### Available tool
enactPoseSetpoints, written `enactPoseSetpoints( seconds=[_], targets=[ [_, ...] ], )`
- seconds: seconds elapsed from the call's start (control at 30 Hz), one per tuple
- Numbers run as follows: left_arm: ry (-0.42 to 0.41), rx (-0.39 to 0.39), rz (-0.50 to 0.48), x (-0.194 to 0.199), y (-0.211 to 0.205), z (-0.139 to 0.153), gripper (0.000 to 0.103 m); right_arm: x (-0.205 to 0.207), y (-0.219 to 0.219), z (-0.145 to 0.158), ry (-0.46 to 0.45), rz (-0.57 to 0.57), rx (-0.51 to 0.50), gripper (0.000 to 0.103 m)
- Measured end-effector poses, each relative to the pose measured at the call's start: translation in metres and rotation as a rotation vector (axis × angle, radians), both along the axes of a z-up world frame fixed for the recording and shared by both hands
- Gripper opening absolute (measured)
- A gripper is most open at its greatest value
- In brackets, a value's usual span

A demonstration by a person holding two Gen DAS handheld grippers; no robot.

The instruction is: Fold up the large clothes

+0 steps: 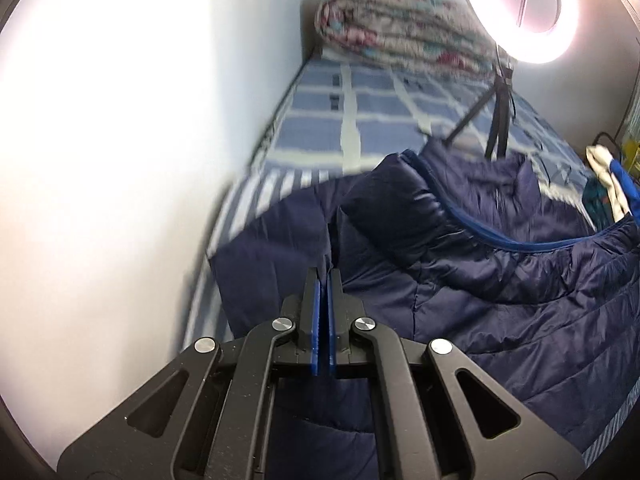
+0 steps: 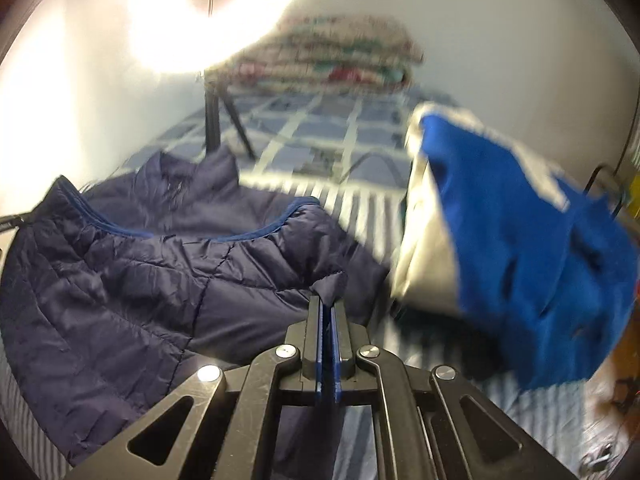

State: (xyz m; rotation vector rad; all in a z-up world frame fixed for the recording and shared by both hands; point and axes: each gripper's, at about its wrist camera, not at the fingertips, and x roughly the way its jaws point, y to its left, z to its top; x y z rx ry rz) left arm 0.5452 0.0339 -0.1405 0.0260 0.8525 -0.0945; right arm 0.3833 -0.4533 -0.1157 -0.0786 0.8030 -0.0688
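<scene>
Bed (image 1: 360, 120) under a blue-and-white checked sheet, running back along a pale wall (image 1: 140, 120) to the far end; striped band of the sheet nearer the camera, beside the jacket; navy quilted puffer jacket (image 1: 500, 280) spread across the near part of the bed, collar toward the far end, a brighter blue trim line curving along its open front edge; seen again from the right wrist view as the same jacket (image 2: 120, 288), wrinkled, lying left of the tongs; heaped just to its right, a bright blue and white garment (image 2: 500, 240), blurred, partly over the striped sheet; folded floral quilt (image 1: 400, 36) stacked at the far end of the bed against the wall; ring light (image 1: 516, 8) glaring white on a black tripod (image 1: 498, 120) whose legs stand on the sheet just behind the jacket's collar; left tongs (image 1: 324, 276) closed — blue pads nearly together, a dark fold of the jacket's left edge running up from between the tips, so gripping the jacket there; right tongs (image 2: 328, 304) likewise closed, with a small peak of navy fabric pinched and poking out above the tips — gripping the jacket at its right edge; much of both views smeared by blur, so finer detail of the far bedding and the objects at the right margin cannot be told.
</scene>
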Motion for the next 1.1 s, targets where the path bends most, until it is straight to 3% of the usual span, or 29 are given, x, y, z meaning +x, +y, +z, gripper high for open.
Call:
enactPoseSetpoints(
  seconds=[0.13, 0.23, 0.33, 0.47, 0.63, 0.73, 0.77, 0.8, 0.83, 0.87, 0.9, 1.03, 1.1],
  targets=[
    [-0.040, -0.012, 0.030, 0.030, -0.006, 0.011, 0.000, 0.024, 0.004, 0.013, -0.057, -0.046, -0.078, 0.000],
    [-0.024, -0.058, 0.081, 0.060, -0.008, 0.001, 0.000, 0.050, 0.007, 0.007, -0.062, -0.077, -0.146, 0.000],
    [0.009, -0.064, 0.124, 0.082, -0.011, -0.021, 0.000, 0.074, 0.009, -0.011, -0.038, -0.101, -0.176, 0.000],
    [0.036, 0.020, 0.150, 0.098, -0.020, -0.056, 0.000, 0.093, 0.013, -0.045, 0.015, -0.103, -0.254, 0.000],
    [0.079, 0.040, 0.174, 0.108, -0.018, -0.089, 0.000, 0.106, 0.023, -0.086, 0.074, -0.080, -0.357, 0.000],
    [0.077, 0.062, 0.190, 0.107, -0.020, -0.091, 0.008, 0.110, 0.026, -0.098, 0.108, -0.078, -0.398, 0.001],
    [0.074, 0.080, 0.205, 0.107, -0.021, -0.088, 0.020, 0.109, 0.026, -0.096, 0.106, -0.081, -0.397, 0.002],
    [0.071, 0.085, 0.215, 0.105, -0.022, -0.085, 0.038, 0.107, 0.025, -0.094, 0.105, -0.085, -0.394, 0.009],
    [0.051, 0.073, 0.215, 0.099, -0.022, -0.078, 0.043, 0.105, 0.023, -0.088, 0.102, -0.095, -0.386, 0.016],
    [0.024, 0.062, 0.208, 0.091, -0.023, -0.070, 0.044, 0.100, 0.020, -0.080, 0.086, -0.097, -0.357, 0.023],
    [0.010, 0.056, 0.200, 0.086, -0.026, -0.064, 0.044, 0.095, 0.019, -0.074, 0.075, -0.095, -0.329, 0.024],
    [-0.011, -0.008, 0.040, 0.041, -0.063, -0.034, 0.044, 0.042, 0.007, -0.034, -0.008, -0.110, -0.121, 0.033],
    [-0.015, -0.017, -0.023, 0.019, -0.086, -0.025, 0.044, 0.011, 0.000, -0.024, -0.032, -0.130, -0.031, 0.044]
  ],
)
